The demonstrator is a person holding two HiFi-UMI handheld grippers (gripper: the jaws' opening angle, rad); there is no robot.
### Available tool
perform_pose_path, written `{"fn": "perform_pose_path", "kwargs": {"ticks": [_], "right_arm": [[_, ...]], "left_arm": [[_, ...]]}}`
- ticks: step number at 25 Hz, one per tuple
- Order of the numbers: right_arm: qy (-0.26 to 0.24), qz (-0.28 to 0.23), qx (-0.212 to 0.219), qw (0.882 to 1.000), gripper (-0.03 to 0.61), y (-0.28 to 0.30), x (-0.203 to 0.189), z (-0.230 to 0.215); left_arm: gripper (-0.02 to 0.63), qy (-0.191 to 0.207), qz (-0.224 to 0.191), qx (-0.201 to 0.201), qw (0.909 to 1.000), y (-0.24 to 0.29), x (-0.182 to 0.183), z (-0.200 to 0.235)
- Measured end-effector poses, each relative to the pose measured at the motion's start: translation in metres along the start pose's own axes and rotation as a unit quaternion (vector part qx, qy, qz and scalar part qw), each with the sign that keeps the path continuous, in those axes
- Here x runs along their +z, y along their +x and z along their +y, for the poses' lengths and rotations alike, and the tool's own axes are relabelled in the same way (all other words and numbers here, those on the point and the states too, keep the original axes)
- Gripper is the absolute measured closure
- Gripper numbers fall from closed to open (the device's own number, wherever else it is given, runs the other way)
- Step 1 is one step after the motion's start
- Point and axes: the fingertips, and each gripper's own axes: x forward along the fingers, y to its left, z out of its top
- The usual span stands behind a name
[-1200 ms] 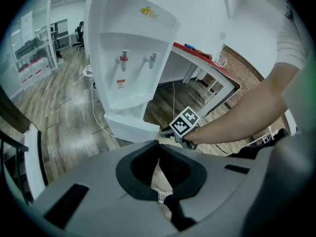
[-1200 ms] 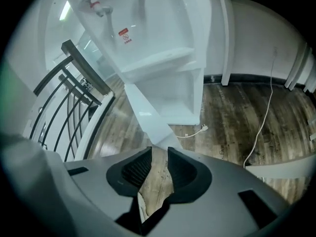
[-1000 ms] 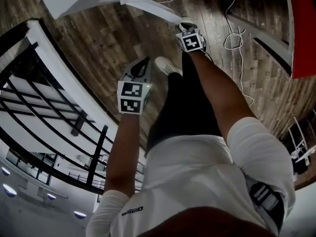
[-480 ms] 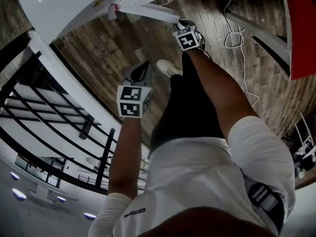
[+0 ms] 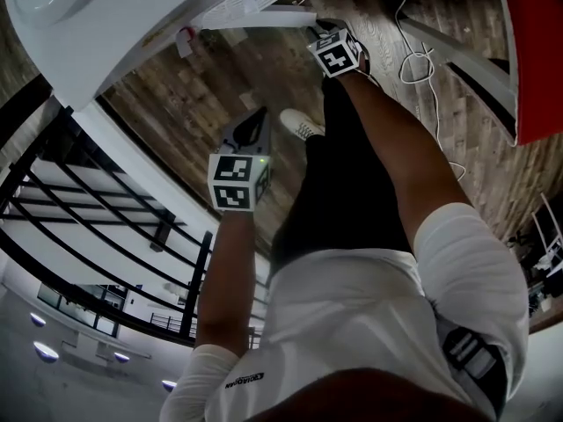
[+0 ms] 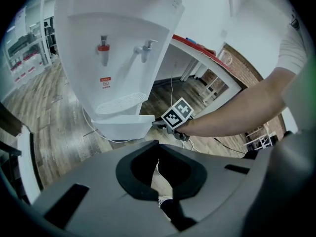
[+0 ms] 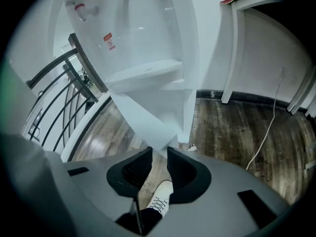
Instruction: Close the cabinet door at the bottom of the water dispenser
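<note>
Cabinet door [image 7: 145, 115] stands swung out from the foot of the water dispenser [image 6: 118, 38]. Its white panel slants down toward my right claw [image 7: 159, 151] and ends in a corner right at that claw's mouth. The dispenser rises straight ahead of both my claws, tall and white, bigger than anything else near them.

The wooden floor [image 7: 232, 127] spreads in dark planks beyond my right claw and out to its right. Off to the left of both claws, a black railing [image 5: 199, 280] runs along a white kerb. To the right of my right claw, a white table [image 7: 232, 43] sets a leg on the floor, with a red top above it.

My right claw reaches forward on a straightened arm. Its jaws are a narrow gap apart and the door's corner sits just at their tips. I cannot tell whether the pads actually touch it.

My left claw [image 6: 157, 144] hangs nearer to me, well apart from the door, with its tips pressed together on nothing. Ahead of it and higher sits the dispenser's drip tray [image 6: 118, 102]. Through the gap of my right claw, below it, I see my white shoe [image 7: 158, 199]. Above the tray are two small taps, a red tap [image 6: 102, 51] to the left and a pale tap [image 6: 144, 51] to the right.
</note>
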Motion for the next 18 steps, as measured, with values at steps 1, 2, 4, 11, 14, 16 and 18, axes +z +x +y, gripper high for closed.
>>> {"fn": "perform_pose_path", "kwargs": {"ticks": [1,2,4,11,14,16,18], "right_arm": [[-0.002,-0.003,-0.001,1.000,0.472,0.000,0.004,-0.004],[-0.003,-0.005,-0.002,1.000,0.474,0.000,0.007,-0.008],[-0.006,-0.007,-0.004,1.000,0.476,0.002,0.012,-0.015],[-0.017,-0.018,-0.015,1.000,0.482,0.011,0.042,-0.041],[-0.022,-0.021,-0.017,0.999,0.483,0.015,0.054,-0.049],[-0.028,-0.025,-0.018,0.999,0.483,0.018,0.061,-0.054],[-0.033,-0.028,-0.017,0.999,0.485,0.020,0.069,-0.059]], "left_arm": [[0.614,0.000,-0.001,0.000,1.0000,0.001,0.002,0.000],[0.614,-0.002,-0.001,0.001,1.0000,0.001,0.003,0.000],[0.614,-0.003,-0.003,0.000,1.0000,0.002,0.005,0.000],[0.614,0.001,0.001,0.010,1.0000,0.003,0.006,0.003],[0.614,0.001,0.000,0.010,1.0000,0.003,0.007,0.002],[0.614,-0.002,-0.001,0.011,0.9999,0.003,0.007,0.002],[0.614,-0.006,-0.003,0.014,0.9999,0.003,0.008,0.004]]}}
